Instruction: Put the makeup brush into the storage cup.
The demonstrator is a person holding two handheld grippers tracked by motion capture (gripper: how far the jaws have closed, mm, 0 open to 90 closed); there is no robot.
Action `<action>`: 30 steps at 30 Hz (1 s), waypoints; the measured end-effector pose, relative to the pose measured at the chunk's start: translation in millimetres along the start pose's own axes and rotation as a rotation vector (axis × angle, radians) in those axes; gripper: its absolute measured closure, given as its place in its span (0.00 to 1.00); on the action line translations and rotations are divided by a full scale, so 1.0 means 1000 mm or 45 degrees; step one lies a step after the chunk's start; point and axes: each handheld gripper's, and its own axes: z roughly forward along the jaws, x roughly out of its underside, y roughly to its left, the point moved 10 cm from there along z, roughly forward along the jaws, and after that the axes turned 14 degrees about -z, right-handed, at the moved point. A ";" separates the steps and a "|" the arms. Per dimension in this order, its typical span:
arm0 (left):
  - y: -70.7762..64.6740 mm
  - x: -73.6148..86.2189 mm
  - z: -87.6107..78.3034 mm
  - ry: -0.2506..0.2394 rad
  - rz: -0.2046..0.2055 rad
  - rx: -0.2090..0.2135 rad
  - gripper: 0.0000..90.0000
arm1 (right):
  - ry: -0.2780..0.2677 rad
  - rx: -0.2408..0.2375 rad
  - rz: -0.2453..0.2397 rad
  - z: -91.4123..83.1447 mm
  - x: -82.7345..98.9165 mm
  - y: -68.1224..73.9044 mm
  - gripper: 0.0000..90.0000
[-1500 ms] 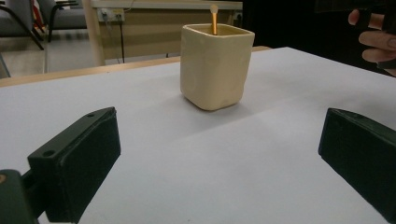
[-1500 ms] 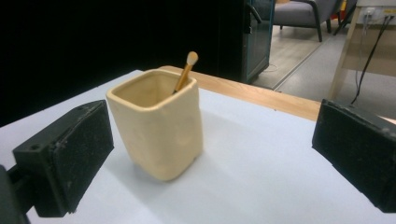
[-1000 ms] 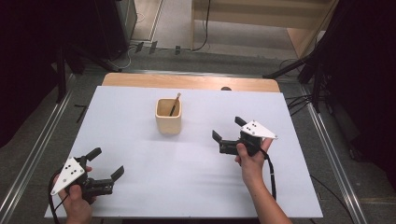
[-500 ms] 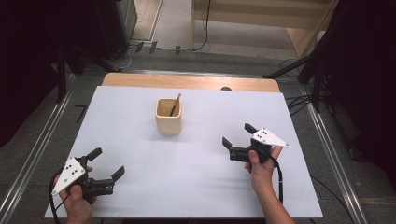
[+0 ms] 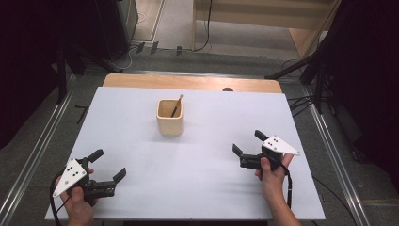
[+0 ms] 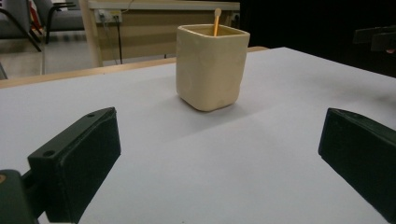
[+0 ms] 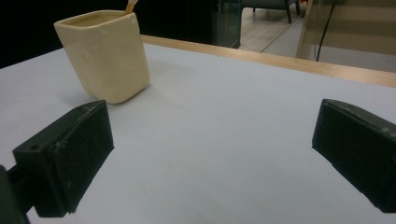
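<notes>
Bare white table [image 5: 202,179] lies open between your left gripper [image 5: 107,165], lower left of the high view, and your right gripper [image 5: 246,143], lower right; both have jaws spread and empty. The sole obstacle is the cream cup [image 5: 170,117] at upper centre, a stick [image 5: 176,105] projecting above its rim.

The high view looks forward and down on the whole white table [image 5: 197,155] from above the person's side. The left gripper view rides low over the table, just behind the left gripper [image 6: 219,154], and faces the cream cup [image 6: 211,65] ahead of its spread jaws. The right gripper view sits equally low behind the right gripper [image 7: 212,156], with the cup ahead and off to its left. All three views share the cup.
</notes>
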 end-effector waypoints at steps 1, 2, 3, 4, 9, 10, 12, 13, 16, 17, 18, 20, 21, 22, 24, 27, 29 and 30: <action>0.000 0.000 0.000 0.000 0.000 0.001 0.00 | 0.005 0.003 0.003 -0.001 0.001 -0.001 0.00; 0.000 0.000 0.000 0.000 -0.001 0.002 0.00 | 0.004 0.006 -0.003 -0.002 0.003 -0.001 0.00; 0.000 0.000 0.000 0.000 -0.001 0.001 0.00 | 0.004 0.008 -0.006 -0.004 0.004 -0.002 0.00; 0.000 0.000 0.000 0.001 0.001 0.001 0.00 | 0.003 0.010 -0.003 -0.005 0.005 -0.003 0.00; -0.001 0.000 0.000 0.003 0.005 0.001 0.00 | 0.008 0.019 -0.011 -0.013 0.010 -0.004 0.00; -0.001 0.000 0.000 0.003 0.004 0.001 0.00 | 0.010 0.020 -0.006 -0.015 0.011 -0.004 0.00; -0.001 0.000 0.000 0.002 0.004 0.001 0.00 | 0.009 0.022 -0.007 -0.018 0.013 -0.004 0.00; -0.001 0.000 0.000 0.002 0.004 0.001 0.00 | 0.008 0.025 -0.008 -0.020 0.014 -0.005 0.00; -0.002 0.000 0.000 0.000 0.007 0.001 0.00 | 0.000 0.027 -0.001 -0.026 0.015 -0.006 0.00; -0.002 0.000 0.000 0.000 0.006 0.001 0.00 | -0.002 0.030 -0.004 -0.027 0.015 -0.006 0.00; -0.001 0.000 0.000 0.000 0.004 0.001 0.00 | -0.003 0.033 -0.001 -0.029 0.016 -0.006 0.00; -0.001 0.000 0.000 0.002 0.008 0.001 0.00 | -0.010 0.041 -0.004 -0.033 0.015 -0.007 0.00; 0.000 0.000 0.000 0.002 0.008 0.002 0.00 | -0.011 0.044 -0.003 -0.035 0.016 -0.007 0.00; 0.000 0.000 0.000 0.002 0.010 0.003 0.00 | -0.015 0.046 -0.003 -0.038 0.015 -0.006 0.00; 0.000 0.000 0.000 0.000 0.007 0.003 0.00 | -0.025 0.047 -0.003 -0.042 0.014 -0.006 0.00; 0.002 0.000 0.000 0.002 0.007 0.002 0.00 | -0.029 0.048 -0.017 -0.048 0.015 -0.003 0.00; 0.001 -0.001 -0.001 0.000 0.005 0.002 0.00 | -0.032 0.048 -0.027 -0.051 0.015 -0.001 0.00; 0.001 -0.001 -0.001 -0.001 0.005 0.003 0.00 | -0.035 0.046 -0.034 -0.052 0.015 -0.001 0.00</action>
